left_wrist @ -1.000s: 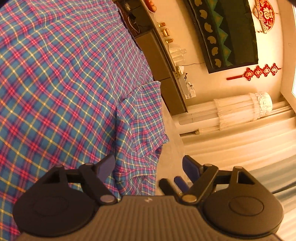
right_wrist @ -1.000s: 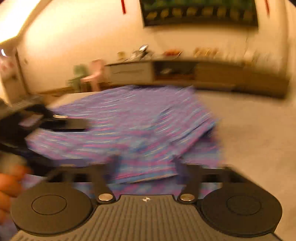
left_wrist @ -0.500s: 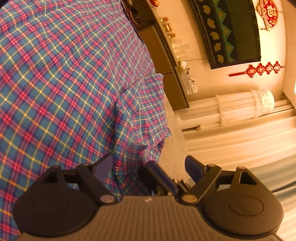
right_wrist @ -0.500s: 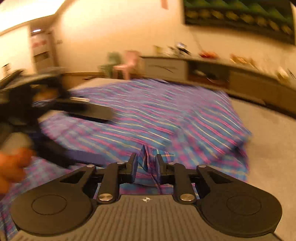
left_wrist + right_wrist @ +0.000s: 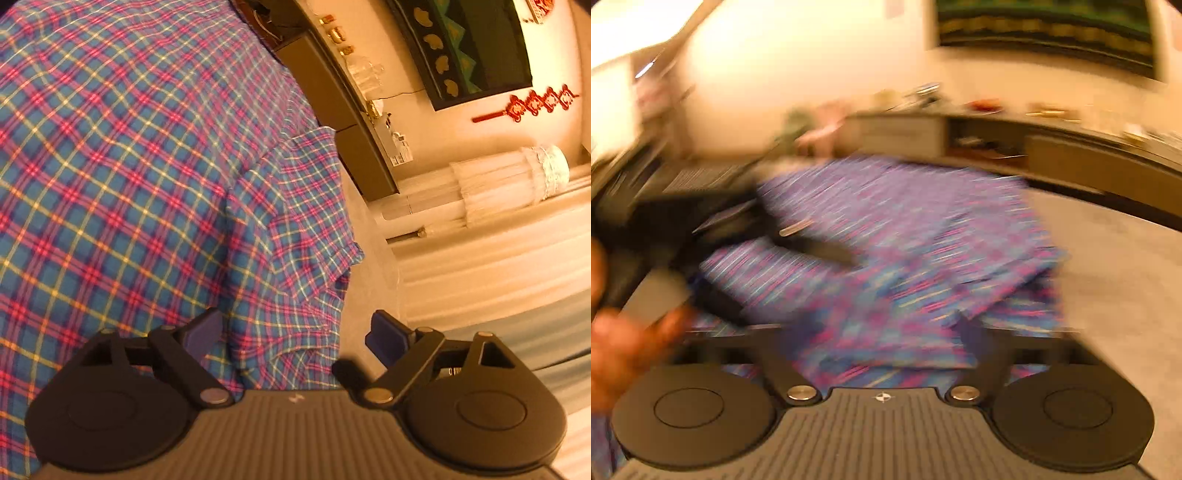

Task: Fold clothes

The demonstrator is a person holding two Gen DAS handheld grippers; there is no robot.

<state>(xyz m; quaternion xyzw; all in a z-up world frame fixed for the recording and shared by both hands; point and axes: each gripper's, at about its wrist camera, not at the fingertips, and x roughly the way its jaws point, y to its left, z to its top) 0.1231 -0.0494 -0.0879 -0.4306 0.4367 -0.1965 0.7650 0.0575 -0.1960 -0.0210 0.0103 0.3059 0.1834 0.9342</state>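
A blue, pink and yellow plaid shirt [image 5: 129,166] lies spread on a grey surface [image 5: 373,266], its short sleeve [image 5: 295,221] folded over at the right edge. My left gripper [image 5: 295,332] hangs open just above the sleeve's lower part, with nothing between its fingers. The right wrist view is badly blurred by motion. There my right gripper [image 5: 882,332] stands open with its fingers wide apart over the shirt [image 5: 905,240]. The left gripper's body [image 5: 713,229] and a hand [image 5: 624,332] holding it show at the left of that view.
A long low cabinet [image 5: 332,92] [image 5: 1071,155] with small items on top runs along the wall past the shirt. A dark wall hanging [image 5: 472,48], a red knot ornament [image 5: 532,105] and a white curtain [image 5: 498,184] lie beyond. Bare grey surface [image 5: 1115,280] lies right of the shirt.
Half a second ago my right gripper was shut on a fold of the shirt; now it is open and moving fast. My left gripper stays open, hardly shifted.
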